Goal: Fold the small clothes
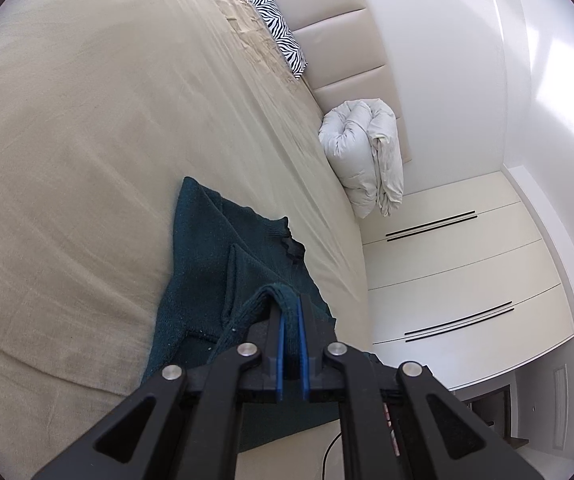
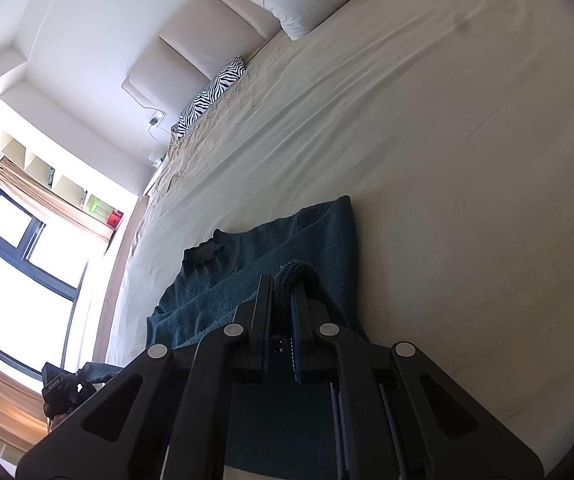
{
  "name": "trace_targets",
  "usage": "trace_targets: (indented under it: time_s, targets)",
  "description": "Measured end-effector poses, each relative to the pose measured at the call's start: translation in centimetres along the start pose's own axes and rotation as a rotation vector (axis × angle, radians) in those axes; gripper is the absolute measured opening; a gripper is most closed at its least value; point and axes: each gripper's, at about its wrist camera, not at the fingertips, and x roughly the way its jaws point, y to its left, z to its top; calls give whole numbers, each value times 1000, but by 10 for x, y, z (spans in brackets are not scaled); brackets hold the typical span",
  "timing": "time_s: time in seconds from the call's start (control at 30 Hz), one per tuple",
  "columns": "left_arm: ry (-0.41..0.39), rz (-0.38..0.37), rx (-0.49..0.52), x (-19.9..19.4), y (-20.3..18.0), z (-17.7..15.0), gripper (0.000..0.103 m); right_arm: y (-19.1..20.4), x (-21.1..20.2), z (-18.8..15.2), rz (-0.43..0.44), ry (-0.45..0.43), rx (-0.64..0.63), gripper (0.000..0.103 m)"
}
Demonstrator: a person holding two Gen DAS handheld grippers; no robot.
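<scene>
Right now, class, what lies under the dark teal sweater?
The beige bedsheet lies under the dark teal sweater. Both grippers pinch its near edge, lifted. Anything beneath the flat part is covered.

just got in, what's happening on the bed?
A person is folding a dark teal sweater on the beige bed. Both handheld grippers are shut on its edge: the left gripper and the right gripper each pinch a bunched bit of knit. The rest lies flat, collar towards the headboard.
</scene>
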Motion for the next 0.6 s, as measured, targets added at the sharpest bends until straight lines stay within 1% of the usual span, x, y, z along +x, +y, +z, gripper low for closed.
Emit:
trace_targets:
  time_s: [0.13,0.33,0.6]
  targets:
    - [-4,15,-7,18,5,17,8,0,30,13,-23,11,4,7]
    - [2,60,-15,45,18,40,8,-11,70,29,-47,30,43,7]
    - [11,92,-25,73,33,62,8,-25,110,43,-70,44,104,7]
